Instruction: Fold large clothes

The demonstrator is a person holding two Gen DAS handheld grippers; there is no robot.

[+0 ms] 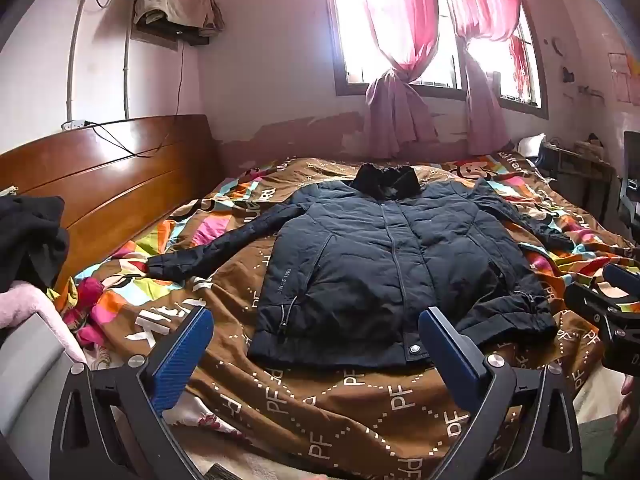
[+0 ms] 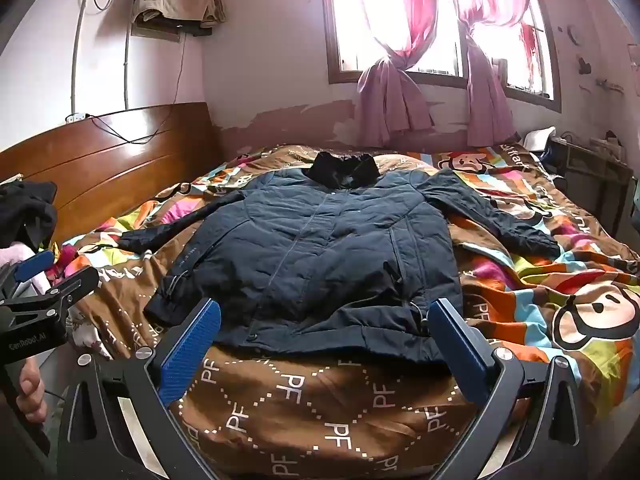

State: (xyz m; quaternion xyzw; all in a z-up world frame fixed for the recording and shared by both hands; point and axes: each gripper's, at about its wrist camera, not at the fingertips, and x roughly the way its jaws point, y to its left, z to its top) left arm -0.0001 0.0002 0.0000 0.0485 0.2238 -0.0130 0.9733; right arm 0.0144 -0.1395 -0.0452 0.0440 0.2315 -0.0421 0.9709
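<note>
A dark navy padded jacket [image 1: 384,264] lies flat and face up on the bed, zipped, collar at the far end, both sleeves spread out to the sides. It also shows in the right wrist view [image 2: 320,256]. My left gripper [image 1: 316,332] is open and empty, hovering just short of the jacket's hem. My right gripper [image 2: 324,324] is open and empty, also just short of the hem, further right. The right gripper also shows at the right edge of the left wrist view [image 1: 612,296], and the left gripper at the left edge of the right wrist view [image 2: 44,280].
The bed has a brown and multicoloured patterned cover [image 1: 360,400] and a wooden headboard [image 1: 100,176] on the left. Dark and pink clothes [image 1: 28,248] are piled at the near left. A window with pink curtains [image 1: 400,60] is behind the bed. Furniture [image 1: 580,168] stands at the far right.
</note>
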